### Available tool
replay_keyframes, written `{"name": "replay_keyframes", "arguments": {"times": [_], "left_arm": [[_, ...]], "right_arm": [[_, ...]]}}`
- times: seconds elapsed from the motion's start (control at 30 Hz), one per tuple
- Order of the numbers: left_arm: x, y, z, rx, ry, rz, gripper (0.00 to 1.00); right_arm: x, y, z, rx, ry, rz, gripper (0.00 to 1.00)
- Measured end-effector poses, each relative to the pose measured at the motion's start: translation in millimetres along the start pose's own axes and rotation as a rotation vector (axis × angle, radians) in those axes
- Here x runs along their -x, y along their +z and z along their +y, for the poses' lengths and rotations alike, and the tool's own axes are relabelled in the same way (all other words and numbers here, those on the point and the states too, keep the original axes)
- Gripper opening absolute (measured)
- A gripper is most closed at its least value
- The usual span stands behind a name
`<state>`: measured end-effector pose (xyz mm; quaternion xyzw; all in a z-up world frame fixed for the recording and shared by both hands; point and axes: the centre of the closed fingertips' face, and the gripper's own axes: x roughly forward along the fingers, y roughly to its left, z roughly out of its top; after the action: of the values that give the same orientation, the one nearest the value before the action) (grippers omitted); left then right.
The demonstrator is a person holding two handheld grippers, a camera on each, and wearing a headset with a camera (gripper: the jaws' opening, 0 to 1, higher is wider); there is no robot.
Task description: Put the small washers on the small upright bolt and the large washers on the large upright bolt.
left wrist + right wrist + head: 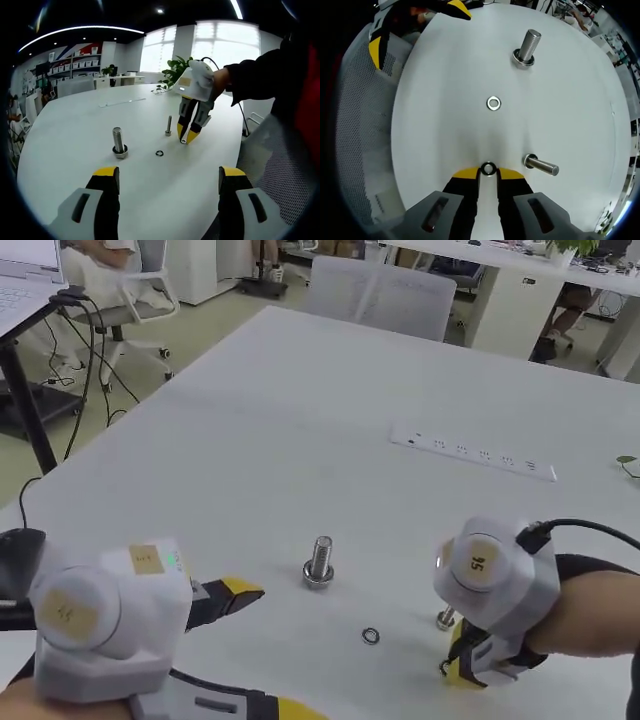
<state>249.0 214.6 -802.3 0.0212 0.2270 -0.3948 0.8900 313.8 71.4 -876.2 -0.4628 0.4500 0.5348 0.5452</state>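
The large upright bolt (319, 562) (118, 140) (528, 45) stands mid-table with a ring at its foot. Right of it is the small upright bolt (446, 618) (169, 125) (540, 165), partly hidden behind my right gripper (455, 668) (184, 140) (488, 173). That gripper points down at the table, shut on a small washer (488, 169) (183, 141) just beside the small bolt. Another small washer (370, 636) (159, 153) (493, 103) lies flat between the bolts. My left gripper (262, 648) (169, 172) stands wide open and holds nothing, short of the large bolt.
A white power strip (470, 452) lies farther back on the white table (300, 420). A grey chair (380, 295) stands at the far edge. A mesh chair seat (280, 165) sits below the near edge.
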Motion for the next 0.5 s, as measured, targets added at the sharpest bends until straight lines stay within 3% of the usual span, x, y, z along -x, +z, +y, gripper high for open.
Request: {"name": "replay_keyframes", "arguments": {"times": [0.5], "left_arm": [[0.7, -1.0, 0.2, 0.001, 0.003, 0.0, 0.81]], "right_arm": [[-0.4, 0.9, 0.2, 0.009, -0.001, 0.001, 0.14]]}}
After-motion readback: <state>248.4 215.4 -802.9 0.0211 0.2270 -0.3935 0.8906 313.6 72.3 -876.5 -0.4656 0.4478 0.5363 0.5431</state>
